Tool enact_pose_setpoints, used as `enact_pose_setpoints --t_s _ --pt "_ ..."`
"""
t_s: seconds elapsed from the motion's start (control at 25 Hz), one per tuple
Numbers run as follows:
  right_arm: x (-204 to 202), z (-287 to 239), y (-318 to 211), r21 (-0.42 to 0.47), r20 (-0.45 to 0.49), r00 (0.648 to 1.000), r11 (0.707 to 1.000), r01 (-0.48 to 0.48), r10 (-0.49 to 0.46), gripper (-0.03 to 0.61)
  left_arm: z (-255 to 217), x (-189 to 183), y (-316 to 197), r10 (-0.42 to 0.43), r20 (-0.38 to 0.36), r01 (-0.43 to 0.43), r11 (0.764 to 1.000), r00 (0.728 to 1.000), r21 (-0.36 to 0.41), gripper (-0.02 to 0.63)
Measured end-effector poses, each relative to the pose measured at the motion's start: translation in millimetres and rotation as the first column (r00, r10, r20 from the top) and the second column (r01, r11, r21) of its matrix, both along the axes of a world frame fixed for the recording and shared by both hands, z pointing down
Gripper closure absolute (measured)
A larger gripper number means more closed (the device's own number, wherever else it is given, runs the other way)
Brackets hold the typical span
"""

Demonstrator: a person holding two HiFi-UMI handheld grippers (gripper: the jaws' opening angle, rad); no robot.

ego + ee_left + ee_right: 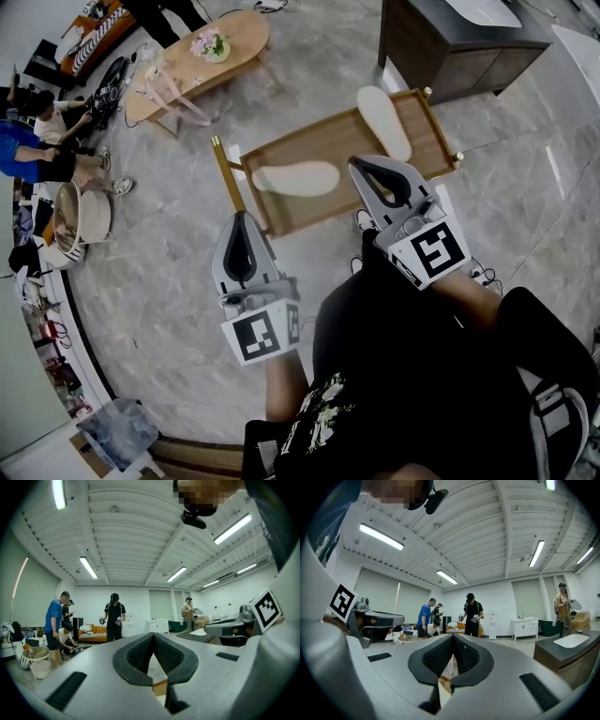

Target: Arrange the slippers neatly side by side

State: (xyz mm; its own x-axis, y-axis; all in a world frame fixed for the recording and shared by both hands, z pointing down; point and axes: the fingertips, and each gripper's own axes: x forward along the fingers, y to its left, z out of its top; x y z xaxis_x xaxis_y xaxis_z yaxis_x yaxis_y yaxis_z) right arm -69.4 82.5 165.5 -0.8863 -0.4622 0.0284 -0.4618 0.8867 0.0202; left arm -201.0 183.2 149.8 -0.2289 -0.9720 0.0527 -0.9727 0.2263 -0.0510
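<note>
Two pale beige slippers lie on a low wooden rack (427,122) on the marble floor. One slipper (295,178) lies crosswise near the rack's left end. The other slipper (382,120) lies at an angle near its right end, well apart from the first. My left gripper (242,219) hangs above the floor just short of the rack's near left corner, shut and holding nothing. My right gripper (362,163) is over the rack's near edge between the slippers, its jaws also shut and empty. In the gripper views the left gripper (153,634) and right gripper (453,635) point level across the room.
An oval wooden coffee table (239,42) with flowers stands beyond the rack on the left. A dark cabinet (441,56) with a basin is at the far right. People (37,141) and basins (82,217) are at the left. A cable plug (480,276) lies by my right arm.
</note>
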Motion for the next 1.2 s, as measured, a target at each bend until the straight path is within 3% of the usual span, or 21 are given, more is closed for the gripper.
enact_pose_setpoints --t_s 0.64,1.2 --pt "-20.0 1.4 -77.9 -0.017 0.014 0.999 0.999 0.036 -0.036 0.58 -7.2 -15.3 -73.7 -0.03 0.038 0.031 0.999 0.999 -0.011 0.612" --pt "-41.0 12.5 -124.5 -0.05 0.022 0.991 0.99 0.13 -0.129 0.58 -2.8 -22.0 -111.4 -0.094 0.043 0.096 0.995 0.995 -0.037 0.612"
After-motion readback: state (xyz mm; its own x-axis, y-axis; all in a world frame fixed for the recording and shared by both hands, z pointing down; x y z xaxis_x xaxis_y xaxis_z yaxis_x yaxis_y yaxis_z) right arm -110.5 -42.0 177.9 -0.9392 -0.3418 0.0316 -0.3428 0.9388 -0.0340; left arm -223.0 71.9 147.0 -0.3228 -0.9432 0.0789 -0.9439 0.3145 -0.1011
